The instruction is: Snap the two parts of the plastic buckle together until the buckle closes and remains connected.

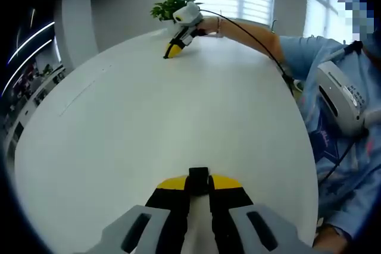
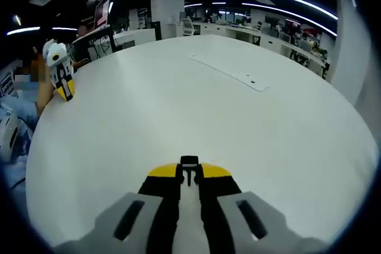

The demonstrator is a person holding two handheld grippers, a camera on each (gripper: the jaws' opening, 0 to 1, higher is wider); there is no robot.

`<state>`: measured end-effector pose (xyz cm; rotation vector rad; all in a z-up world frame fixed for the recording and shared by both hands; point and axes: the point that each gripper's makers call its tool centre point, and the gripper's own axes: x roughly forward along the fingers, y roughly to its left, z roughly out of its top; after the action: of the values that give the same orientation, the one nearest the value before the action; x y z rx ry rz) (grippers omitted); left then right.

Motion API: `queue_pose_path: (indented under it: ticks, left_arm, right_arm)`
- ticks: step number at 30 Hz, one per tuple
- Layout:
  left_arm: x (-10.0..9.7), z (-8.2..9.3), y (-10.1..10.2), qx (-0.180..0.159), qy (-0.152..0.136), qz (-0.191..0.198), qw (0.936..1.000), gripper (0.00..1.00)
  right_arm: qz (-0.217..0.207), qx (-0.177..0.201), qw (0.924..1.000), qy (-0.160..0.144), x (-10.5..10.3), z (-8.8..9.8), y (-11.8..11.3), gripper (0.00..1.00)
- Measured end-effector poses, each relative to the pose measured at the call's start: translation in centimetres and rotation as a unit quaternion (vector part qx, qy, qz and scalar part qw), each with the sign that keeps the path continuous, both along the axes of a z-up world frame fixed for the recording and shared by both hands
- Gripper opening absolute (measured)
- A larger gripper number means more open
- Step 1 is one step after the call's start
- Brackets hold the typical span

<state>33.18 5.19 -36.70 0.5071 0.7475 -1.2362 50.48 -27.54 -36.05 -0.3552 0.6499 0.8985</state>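
One black buckle half [image 1: 198, 178] sits pinched in my left tongs [image 1: 198, 190], the other half [image 2: 189, 168] in my right tongs [image 2: 189, 178], both low over the white desk [image 1: 178, 117] and well apart. I should bring them together, line up the prongs squarely with the socket, then push straight until they click.

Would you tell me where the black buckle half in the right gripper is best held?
By its rear, from behind, as the right gripper does now: the buckle half pokes past the jaw tips, leaving its front free for the other half in the left gripper.
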Motion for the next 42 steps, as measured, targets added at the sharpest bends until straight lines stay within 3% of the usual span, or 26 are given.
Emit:
queue_pose_path:
  ticks: [8,21,34,42]
  left_arm:
    - [0.0,0.1,-0.1,0.001,-0.001,0.0,1.0,0.12]
    - [0.2,0.3,0.1,0.002,-0.001,0.002,1.0,0.12]
    - [0.4,0.1,0.7,0.005,0.0,0.008,1.0,0.12]
    - [0.4,-0.2,0.8,0.006,-0.001,0.01,0.9999,0.12]
  right_arm:
    - [0.031,-0.004,0.9995,-0.002,-1.8,0.0,1.8,0.12]
    - [0.089,-0.003,0.9959,-0.018,-7.3,0.2,6.1,0.12]
    - [0.111,0.021,0.9931,-0.033,-13.5,0.7,8.0,0.12]
    - [0.149,0.013,0.9884,-0.025,-15.0,0.3,9.1,0.12]
